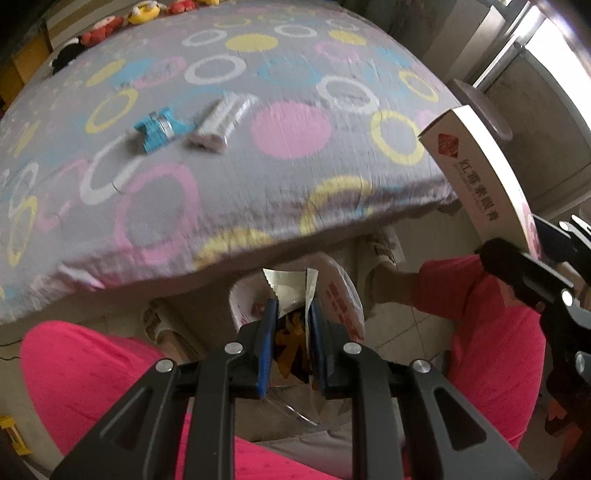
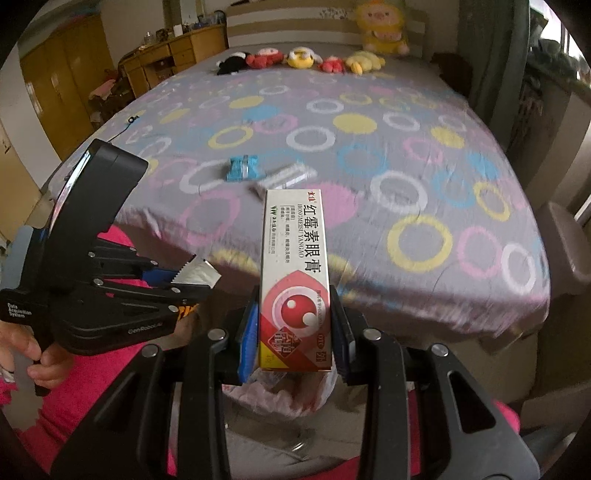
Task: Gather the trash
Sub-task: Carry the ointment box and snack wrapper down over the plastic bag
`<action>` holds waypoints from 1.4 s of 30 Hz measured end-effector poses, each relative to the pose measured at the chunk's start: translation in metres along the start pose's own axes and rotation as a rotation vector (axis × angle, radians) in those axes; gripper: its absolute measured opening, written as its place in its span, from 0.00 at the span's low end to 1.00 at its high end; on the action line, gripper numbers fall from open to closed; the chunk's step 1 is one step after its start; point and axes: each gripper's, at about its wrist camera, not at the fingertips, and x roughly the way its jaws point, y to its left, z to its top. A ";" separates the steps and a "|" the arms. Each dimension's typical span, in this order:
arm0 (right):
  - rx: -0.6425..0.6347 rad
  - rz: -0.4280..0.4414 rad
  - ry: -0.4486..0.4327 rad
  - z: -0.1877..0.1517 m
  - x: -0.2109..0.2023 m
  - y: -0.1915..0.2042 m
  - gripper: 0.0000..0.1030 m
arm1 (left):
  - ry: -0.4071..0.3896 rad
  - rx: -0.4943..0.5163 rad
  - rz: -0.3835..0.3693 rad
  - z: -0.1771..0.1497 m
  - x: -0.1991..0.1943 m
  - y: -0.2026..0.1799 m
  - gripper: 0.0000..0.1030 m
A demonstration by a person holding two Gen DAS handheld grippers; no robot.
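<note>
Clamped between right fingers (image 2: 293,332), ointment box (image 2: 293,280) stands upright.

A wide bed in a grey sheet (image 2: 369,155) printed with pink, yellow, blue and white rings fills the room. Small plush toys (image 2: 301,59) line its far end (a large yellow plush (image 2: 382,27) behind). Wooden cabinets (image 2: 62,74) stand left.

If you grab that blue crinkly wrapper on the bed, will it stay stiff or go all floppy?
Probably floppy: the blue wrapper looks like thin, creased film lying flat on the bedsheet, so it would likely bend and crumple. It seems light too. Being flat, it shouldn't roll, though a push might slide it.
</note>
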 end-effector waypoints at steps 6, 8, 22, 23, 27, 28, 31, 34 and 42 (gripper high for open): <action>0.031 0.010 0.055 -0.019 0.021 -0.002 0.32 | 0.053 -0.029 -0.026 -0.010 0.029 0.002 0.18; 0.036 0.010 0.071 -0.023 0.028 -0.002 0.32 | 0.071 -0.041 -0.036 -0.013 0.040 0.004 0.18; 0.102 0.056 0.228 -0.050 0.092 -0.008 0.32 | 0.194 -0.156 -0.079 -0.028 0.107 0.015 0.18; 0.104 0.057 0.238 -0.052 0.097 -0.008 0.32 | 0.201 -0.161 -0.083 -0.029 0.110 0.015 0.18; 0.111 0.065 0.278 -0.057 0.112 -0.010 0.32 | 0.227 -0.186 -0.086 -0.032 0.125 0.021 0.18; 0.112 0.065 0.289 -0.058 0.116 -0.010 0.32 | 0.235 -0.191 -0.086 -0.034 0.127 0.022 0.18; 0.120 0.062 0.335 -0.063 0.129 -0.012 0.32 | 0.271 -0.215 -0.091 -0.038 0.141 0.028 0.18; 0.123 0.072 0.373 -0.065 0.142 -0.012 0.32 | 0.303 -0.227 -0.092 -0.040 0.151 0.028 0.18; 0.118 0.081 0.450 -0.074 0.173 -0.012 0.32 | 0.373 -0.268 -0.109 -0.040 0.174 0.032 0.18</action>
